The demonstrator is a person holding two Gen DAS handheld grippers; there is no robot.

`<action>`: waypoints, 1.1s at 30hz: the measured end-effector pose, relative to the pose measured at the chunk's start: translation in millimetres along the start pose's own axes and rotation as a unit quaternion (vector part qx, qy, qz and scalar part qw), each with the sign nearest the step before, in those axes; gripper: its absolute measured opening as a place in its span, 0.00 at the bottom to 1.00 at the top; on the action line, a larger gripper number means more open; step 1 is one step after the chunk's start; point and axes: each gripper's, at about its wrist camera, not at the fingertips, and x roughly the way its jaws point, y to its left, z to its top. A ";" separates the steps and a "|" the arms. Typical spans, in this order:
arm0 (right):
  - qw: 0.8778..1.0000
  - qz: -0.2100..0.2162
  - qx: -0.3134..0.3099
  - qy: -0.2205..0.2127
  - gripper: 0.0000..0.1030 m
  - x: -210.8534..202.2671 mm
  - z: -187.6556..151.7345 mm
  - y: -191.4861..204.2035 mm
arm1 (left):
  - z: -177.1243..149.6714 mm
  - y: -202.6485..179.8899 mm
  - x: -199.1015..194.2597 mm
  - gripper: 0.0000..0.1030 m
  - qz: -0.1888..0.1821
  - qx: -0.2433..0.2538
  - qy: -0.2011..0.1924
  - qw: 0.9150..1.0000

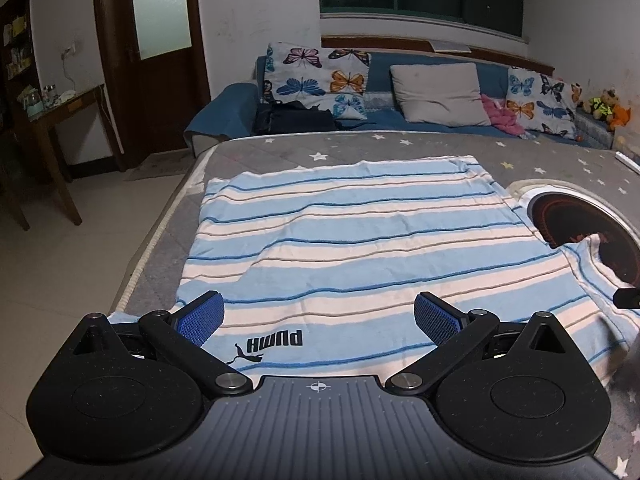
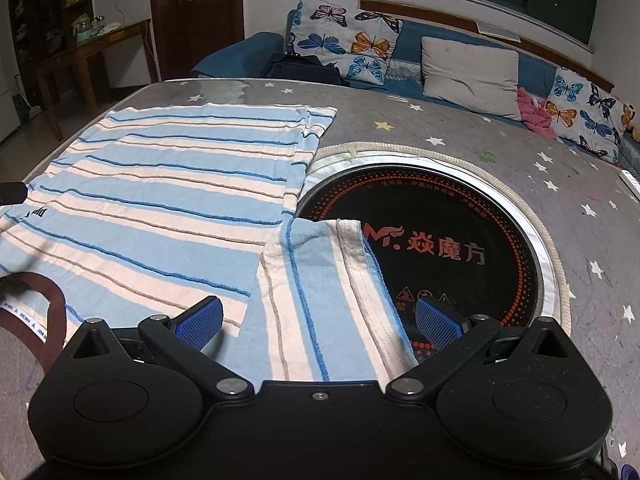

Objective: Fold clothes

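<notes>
A blue-and-white striped T-shirt (image 1: 340,240) with a black PUMA logo (image 1: 276,344) lies spread flat on the grey star-print table cover (image 1: 280,148). My left gripper (image 1: 319,316) is open and empty, low over the shirt near the logo. In the right wrist view the shirt (image 2: 160,192) lies to the left, and its right sleeve (image 2: 320,300) lies over the black round hotplate (image 2: 460,240). My right gripper (image 2: 319,318) is open, its jaws either side of the sleeve, not closed on it. The dark collar (image 2: 52,308) shows at lower left.
The hotplate (image 1: 580,224) is set into the table at the right. A blue sofa with butterfly cushions (image 1: 316,76) and a grey pillow (image 1: 440,94) stands behind the table. A wooden side table (image 1: 60,120) and door stand at the left. The table's left edge (image 1: 160,236) drops to tiled floor.
</notes>
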 end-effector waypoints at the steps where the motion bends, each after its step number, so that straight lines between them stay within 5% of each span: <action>1: 1.000 0.000 0.000 0.000 1.00 0.1 -0.1 0.0 | -0.3 -0.5 0.1 1.00 0.004 0.003 0.000 1.000; 17: 1.000 -0.002 0.001 0.006 1.00 1.5 -1.4 -1.6 | -7.4 10.1 1.2 1.00 0.020 0.008 0.005 1.000; 33: 0.997 -0.066 -0.021 -0.017 1.00 -3.2 6.8 1.0 | -8.2 12.9 -1.5 1.00 0.027 0.007 0.006 1.000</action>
